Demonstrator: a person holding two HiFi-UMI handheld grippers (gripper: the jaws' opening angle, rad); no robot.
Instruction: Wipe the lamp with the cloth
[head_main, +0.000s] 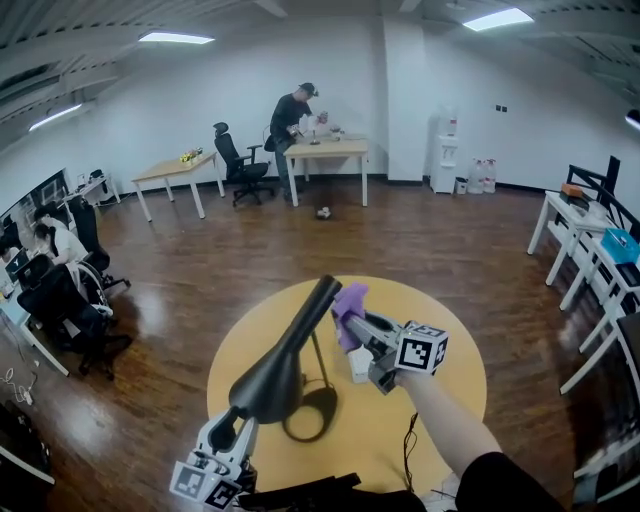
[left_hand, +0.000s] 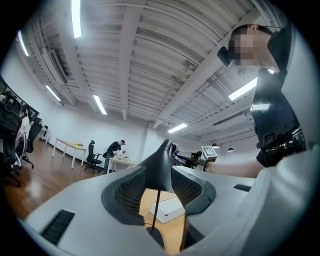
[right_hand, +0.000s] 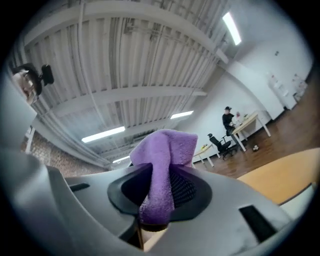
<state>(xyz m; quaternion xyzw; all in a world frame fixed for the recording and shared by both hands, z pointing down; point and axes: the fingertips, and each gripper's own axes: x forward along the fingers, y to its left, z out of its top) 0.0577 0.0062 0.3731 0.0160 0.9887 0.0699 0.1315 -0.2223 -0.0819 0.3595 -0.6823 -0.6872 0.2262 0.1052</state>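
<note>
Nearest me, my left gripper (head_main: 238, 428) is clenched on the wide end of the black lamp (head_main: 280, 365). Beneath lies the round yellow table (head_main: 445, 335), with the lamp's ring base (head_main: 318, 408) resting on it. My right gripper (head_main: 352, 328) grasps the purple cloth (head_main: 350, 300), just beside the lamp's narrow upper end. Below that gripper sits a small white box (head_main: 358, 362)

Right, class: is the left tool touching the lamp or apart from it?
Touching. The left gripper view shows the black shade of the lamp pinched between the pads of the left tool, no gap either side.
</note>
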